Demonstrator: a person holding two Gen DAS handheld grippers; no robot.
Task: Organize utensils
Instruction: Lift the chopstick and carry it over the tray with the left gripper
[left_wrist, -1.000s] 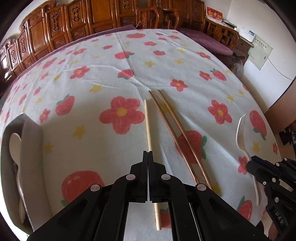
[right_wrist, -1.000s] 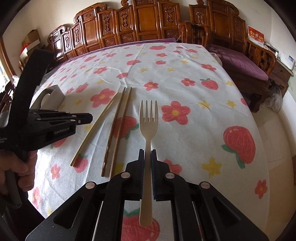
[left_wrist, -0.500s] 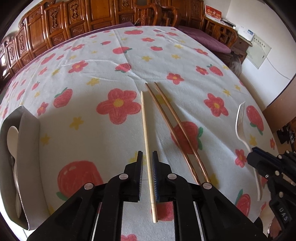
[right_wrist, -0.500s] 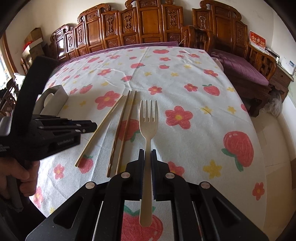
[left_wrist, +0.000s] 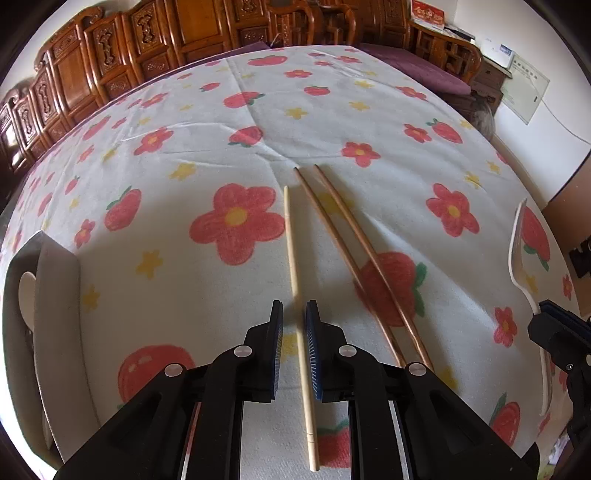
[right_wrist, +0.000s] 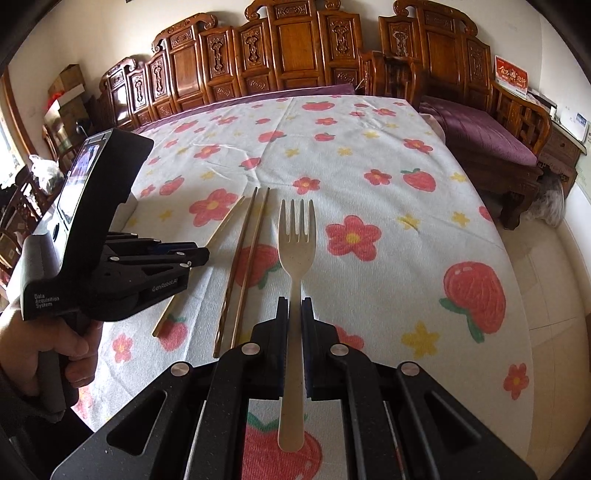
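My left gripper hangs low over a pale wooden chopstick that lies on the flowered tablecloth. Its jaws stand a little apart. The stick runs between them and the pads do not press on it. Two dark brown chopsticks lie side by side just right of it. My right gripper is shut on the handle of a cream fork, tines pointing away, held above the cloth. From the right wrist view, the left gripper sits over the pale chopstick, left of the brown pair.
A grey utensil holder with a white spoon in it stands at the table's left edge. A hand grips the left tool. Carved wooden chairs and a purple-cushioned bench ring the table; the right edge drops to the floor.
The left gripper's jaws have parted from shut, and the pale chopstick now lies between them. The right gripper keeps its hold on the fork and has not moved.
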